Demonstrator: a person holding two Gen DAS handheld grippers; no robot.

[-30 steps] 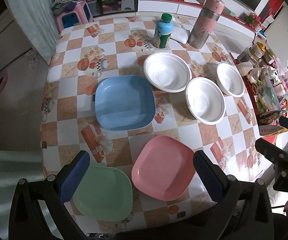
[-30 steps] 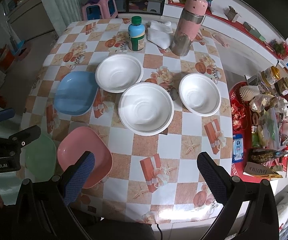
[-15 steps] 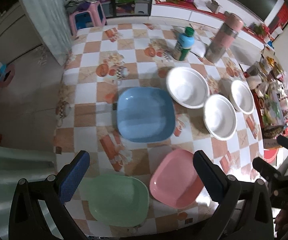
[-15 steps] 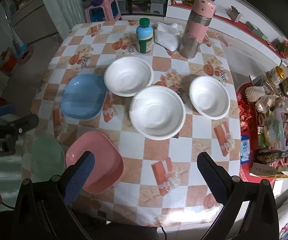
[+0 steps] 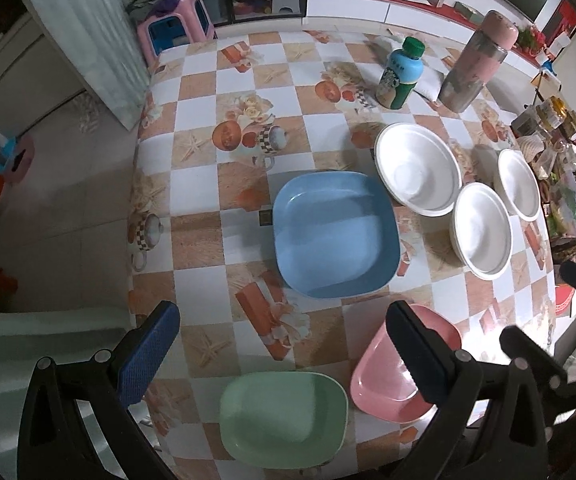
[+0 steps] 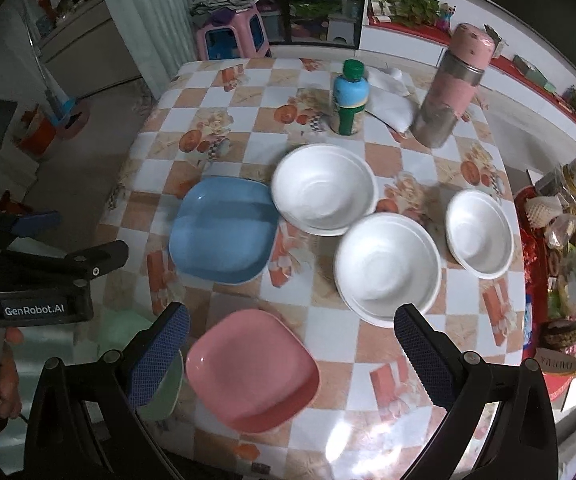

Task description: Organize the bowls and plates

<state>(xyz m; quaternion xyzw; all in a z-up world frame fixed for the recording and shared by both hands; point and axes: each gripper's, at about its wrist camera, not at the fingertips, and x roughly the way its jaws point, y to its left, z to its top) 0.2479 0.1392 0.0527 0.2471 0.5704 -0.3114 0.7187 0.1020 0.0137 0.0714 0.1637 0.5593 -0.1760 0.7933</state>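
Nothing stacked yet, I'd say: blue plate point(image 5: 333, 236), pink plate point(image 6: 252, 368), green plate point(image 5: 284, 418) and three white bowls point(image 6: 387, 266) all lie singly on the surface point(image 5: 204, 200). My left claw point(image 5: 284, 354) & right claw point(image 6: 291, 354) both gape wide, empty. Left rig reads "GenRobot.AI" point(image 6: 34, 311).

1. Three square plates lie on the bench: one blue plate point(image 5: 333, 236) near the middle, one pink plate point(image 6: 252, 368) and one green plate point(image 5: 284, 420) at the near edge.
2. Three white bowls sit toward the right side: a far bowl point(image 6: 323, 188), a middle bowl point(image 6: 387, 268) and a smaller bowl point(image 6: 479, 234) nearest the right edge.
3. One green-capped bottle point(image 6: 349, 98) stands near the far edge.
4. One pink flask point(image 6: 453, 86) stands beside it.
5. Two hand-held grippers are in view: the left hand-held gripper point(image 5: 284, 360) and the right hand-held gripper point(image 6: 291, 360).
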